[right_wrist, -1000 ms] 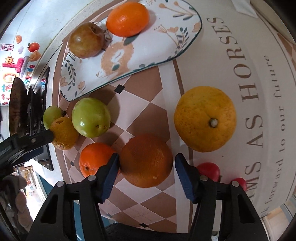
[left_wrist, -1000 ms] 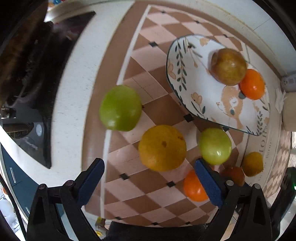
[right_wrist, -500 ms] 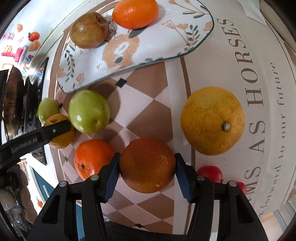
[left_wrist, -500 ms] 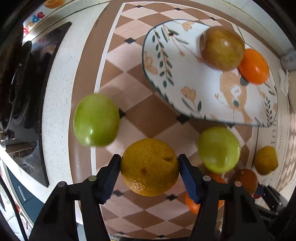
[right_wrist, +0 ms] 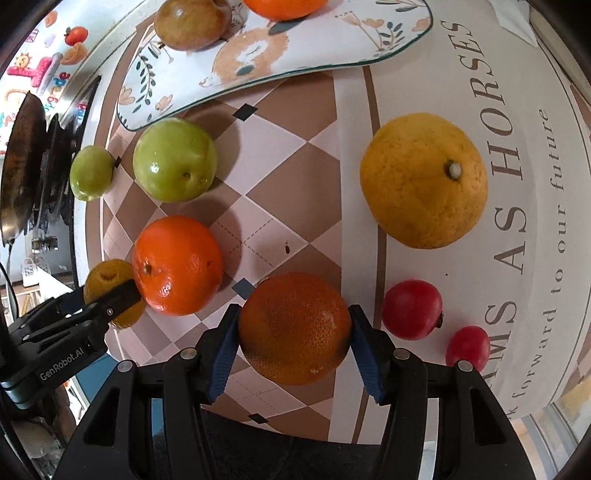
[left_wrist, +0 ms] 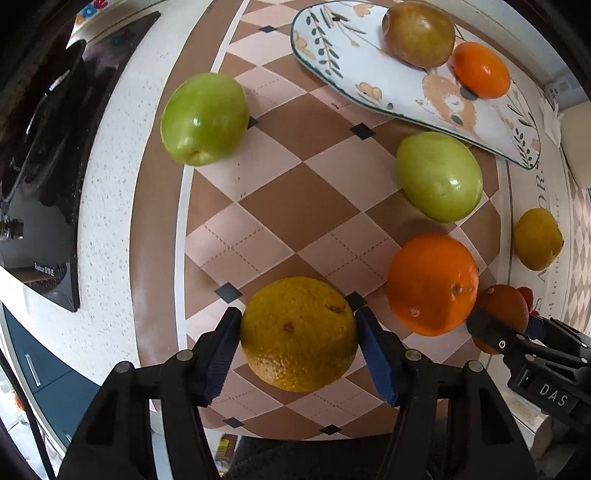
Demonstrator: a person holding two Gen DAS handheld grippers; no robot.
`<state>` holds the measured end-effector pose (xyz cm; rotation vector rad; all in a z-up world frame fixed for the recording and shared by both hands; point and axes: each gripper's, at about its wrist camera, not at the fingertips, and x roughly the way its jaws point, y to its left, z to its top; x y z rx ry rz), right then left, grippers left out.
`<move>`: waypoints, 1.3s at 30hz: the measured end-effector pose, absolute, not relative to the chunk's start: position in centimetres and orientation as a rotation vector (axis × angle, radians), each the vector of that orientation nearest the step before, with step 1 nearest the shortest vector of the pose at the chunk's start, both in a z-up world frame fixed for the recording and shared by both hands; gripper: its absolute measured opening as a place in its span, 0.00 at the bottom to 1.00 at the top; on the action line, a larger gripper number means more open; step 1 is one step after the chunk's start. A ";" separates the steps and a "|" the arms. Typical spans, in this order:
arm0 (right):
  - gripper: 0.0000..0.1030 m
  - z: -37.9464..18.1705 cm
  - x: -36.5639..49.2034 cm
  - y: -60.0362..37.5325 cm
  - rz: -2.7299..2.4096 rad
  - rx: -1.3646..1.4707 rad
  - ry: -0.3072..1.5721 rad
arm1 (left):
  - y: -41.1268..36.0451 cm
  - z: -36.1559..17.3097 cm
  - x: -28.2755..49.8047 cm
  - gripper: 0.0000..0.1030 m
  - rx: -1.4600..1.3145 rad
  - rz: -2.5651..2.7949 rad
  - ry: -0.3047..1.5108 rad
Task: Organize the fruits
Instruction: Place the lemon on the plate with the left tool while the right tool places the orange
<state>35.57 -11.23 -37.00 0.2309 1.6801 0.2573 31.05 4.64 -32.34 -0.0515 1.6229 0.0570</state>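
Two grippers, each clamped on fruit. Left gripper (left_wrist: 298,341) pinches yellow-green citrus (left_wrist: 298,334) between blue pads, above checkered mat (left_wrist: 303,206). Bright orange (left_wrist: 432,284) just right of it. Right gripper (right_wrist: 293,343) clamps dark orange (right_wrist: 294,328) above mat's edge. Patterned plate (right_wrist: 332,55) beyond holds brown fruit (right_wrist: 192,24).

Glossy smooth green fruit (left_wrist: 439,176), dimpled matt orange (right_wrist: 294,328) (blue ribbed jaws), glazed plate (left_wrist: 391,90).
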 end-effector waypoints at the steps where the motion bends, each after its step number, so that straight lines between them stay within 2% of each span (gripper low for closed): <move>1: 0.58 -37.1 35.6 -11.3 0.258 0.222 1.681 | 4.3 -32.3 31.3 0.59 -0.046 0.057 1.621; 11: 0.57 -36.4 35.0 -10.8 0.273 0.177 1.647 | 4.9 -31.4 32.9 0.59 -0.066 0.041 1.610; 18: 0.57 -30.2 37.6 -13.1 0.313 0.281 1.509 | 5.4 -23.9 36.4 0.59 -0.155 -0.029 1.492; 23: 0.57 -27.5 42.6 -14.1 0.287 0.277 1.416 | 6.2 -20.8 42.9 0.59 -0.167 -0.041 1.427; 29: 0.57 -30.1 48.4 -14.0 0.231 0.244 1.450 | 6.9 -23.9 50.8 0.59 -0.150 0.008 1.487; 34: 0.57 -32.6 49.7 -13.5 0.218 0.216 1.497 | 7.2 -28.1 55.0 0.59 -0.185 0.037 1.577; 39: 0.57 -34.0 49.7 -13.0 0.224 0.207 1.531 | 7.2 -30.1 56.8 0.59 -0.230 0.036 1.620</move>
